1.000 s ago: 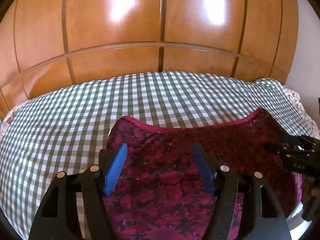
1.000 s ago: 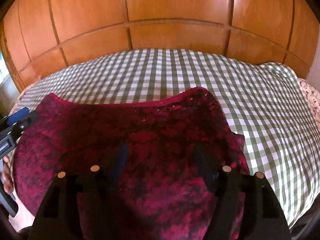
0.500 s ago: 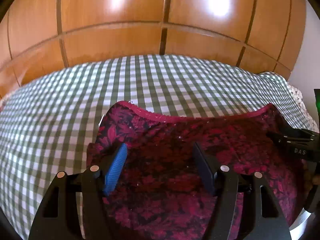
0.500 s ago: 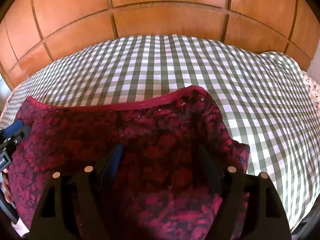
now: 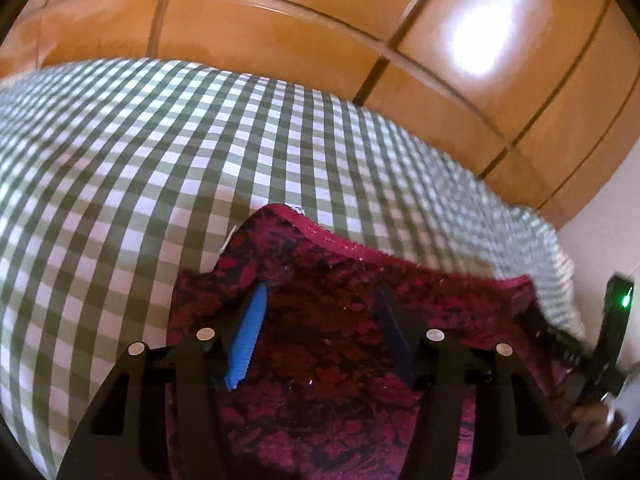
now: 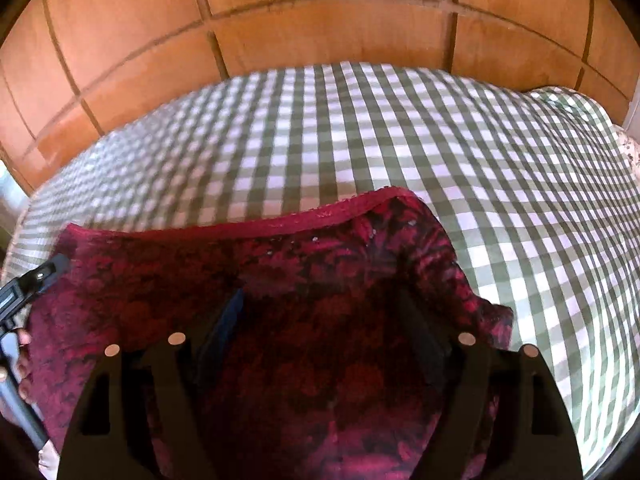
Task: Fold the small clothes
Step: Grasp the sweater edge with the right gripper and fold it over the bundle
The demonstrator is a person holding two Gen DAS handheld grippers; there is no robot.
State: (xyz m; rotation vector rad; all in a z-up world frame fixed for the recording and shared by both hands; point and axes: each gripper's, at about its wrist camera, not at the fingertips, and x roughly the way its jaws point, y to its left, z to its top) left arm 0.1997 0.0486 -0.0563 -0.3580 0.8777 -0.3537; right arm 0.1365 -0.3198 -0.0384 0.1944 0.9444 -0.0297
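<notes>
A dark red garment with a black flower pattern (image 5: 340,360) (image 6: 280,300) lies spread on the green-and-white checked bedspread (image 5: 160,160) (image 6: 440,140), its red hem towards the wardrobe. My left gripper (image 5: 320,302) hovers over the garment's left corner. Its jaws are closing, with cloth beneath and between the blue pads (image 5: 248,332), and no grip shows. My right gripper (image 6: 320,306) is over the garment's right corner, beside a raised fold (image 6: 436,256). Its jaws are opening, with cloth below them.
Orange-brown wooden wardrobe doors (image 5: 320,20) (image 6: 320,8) stand behind the bed. The other gripper shows at each view's edge: the right one (image 5: 568,350) with a green light (image 5: 624,301), the left one (image 6: 28,286) with a hand's fingers (image 6: 24,364).
The left view has rolled and come lower over the garment's left corner, and the left jaws stand narrower. The right jaws are a little wider and closer to the cloth.
</notes>
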